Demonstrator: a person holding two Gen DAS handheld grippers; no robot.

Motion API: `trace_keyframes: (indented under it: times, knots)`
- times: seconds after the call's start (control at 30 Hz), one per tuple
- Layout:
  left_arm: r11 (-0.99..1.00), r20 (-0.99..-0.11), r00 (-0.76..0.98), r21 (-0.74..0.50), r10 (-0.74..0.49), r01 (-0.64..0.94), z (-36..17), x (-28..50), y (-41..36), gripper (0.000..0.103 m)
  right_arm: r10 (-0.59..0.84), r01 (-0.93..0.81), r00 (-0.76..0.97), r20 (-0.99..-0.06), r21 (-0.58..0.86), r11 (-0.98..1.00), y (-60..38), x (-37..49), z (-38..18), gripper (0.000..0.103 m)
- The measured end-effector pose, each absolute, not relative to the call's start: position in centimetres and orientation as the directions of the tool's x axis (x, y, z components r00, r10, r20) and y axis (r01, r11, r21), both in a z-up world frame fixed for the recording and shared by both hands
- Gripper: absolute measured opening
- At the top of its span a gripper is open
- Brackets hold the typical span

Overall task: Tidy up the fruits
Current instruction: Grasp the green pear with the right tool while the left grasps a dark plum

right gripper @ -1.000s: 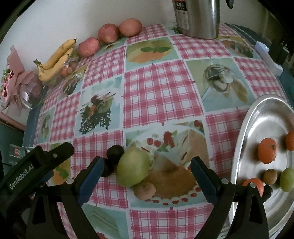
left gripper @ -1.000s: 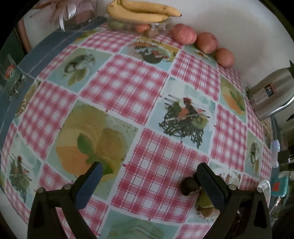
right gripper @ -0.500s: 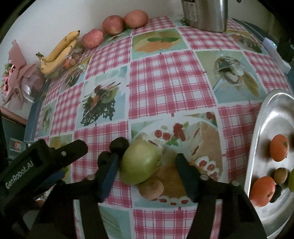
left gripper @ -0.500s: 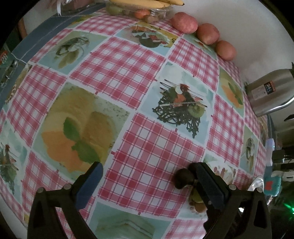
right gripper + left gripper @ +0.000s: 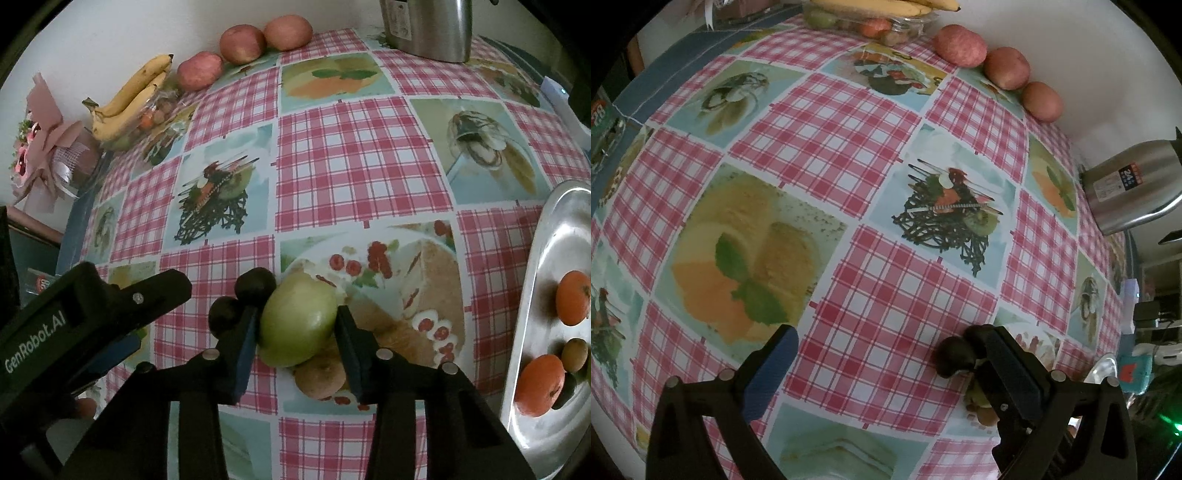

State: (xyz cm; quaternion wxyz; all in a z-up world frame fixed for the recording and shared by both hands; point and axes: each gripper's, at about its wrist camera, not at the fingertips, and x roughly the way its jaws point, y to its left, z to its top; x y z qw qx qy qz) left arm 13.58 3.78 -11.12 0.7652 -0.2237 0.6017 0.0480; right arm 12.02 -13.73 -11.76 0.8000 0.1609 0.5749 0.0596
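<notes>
Your right gripper (image 5: 295, 325) jaws just closed onto green apple (image 5: 299, 319); grip made, lift toward tray (image 5: 546, 258) next. Left gripper (image 5: 882, 354) wide, empty.

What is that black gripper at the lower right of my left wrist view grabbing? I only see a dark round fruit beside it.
Observer: The right gripper has just been closing its jaws, and its pads now press both sides of a green fruit.
Operator: Is anything else hiding there?
Observer: A second dark fruit sits outside the gripper's left finger, next to the dark fruit you see.
Operator: Is any fruit sorted already?
Observer: A metal tray on the right holds two oranges and some smaller fruits.
</notes>
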Motion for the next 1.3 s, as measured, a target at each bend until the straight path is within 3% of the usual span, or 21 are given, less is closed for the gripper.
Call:
trace_keyframes:
  times: [0.27,0.6,0.8,0.9,0.97,1.2,1.3]
  knots:
    - [0.887,-0.938,0.271,-0.304,-0.216,-0.346,-11.3,13.5,3.8,0.102,0.318,0.104,0.380,-0.869,0.381,0.919,-14.5,11.5,-10.3,0.043]
    - [0.925,-0.940,0.263,-0.284,-0.216,-0.254,-10.8,13.9,2.0,0.097,0.248,0.206,0.438,-0.864,0.365,0.908,-18.7,10.7,-9.2,0.040]
    - [0.952,-0.946,0.238,-0.260,-0.218,-0.160,-11.0,14.2,-0.1,0.083,0.242,0.240,0.458,-0.855,0.382,0.892,-20.1,10.1,-8.7,0.040]
    - [0.954,-0.948,0.222,-0.262,-0.227,-0.145,-11.4,14.3,-0.5,0.073,0.240,0.244,0.458,-0.856,0.381,0.892,-20.2,10.1,-8.6,0.040]
    - [0.953,-0.949,0.208,-0.270,-0.238,-0.140,-11.8,14.4,-0.7,0.060,0.244,0.243,0.456,-0.856,0.383,0.891,-20.2,10.0,-8.6,0.040]
    - [0.966,-0.956,0.187,-0.243,-0.224,-0.084,-12.2,13.8,-2.2,0.044,0.248,0.246,0.445,-0.860,0.384,0.890,-20.0,10.1,-8.9,0.040]
    - [0.967,-0.956,0.188,-0.243,-0.224,-0.080,-12.2,13.6,-2.5,0.035,0.259,0.242,0.454,-0.853,0.398,0.885,-20.1,10.1,-8.8,0.035]
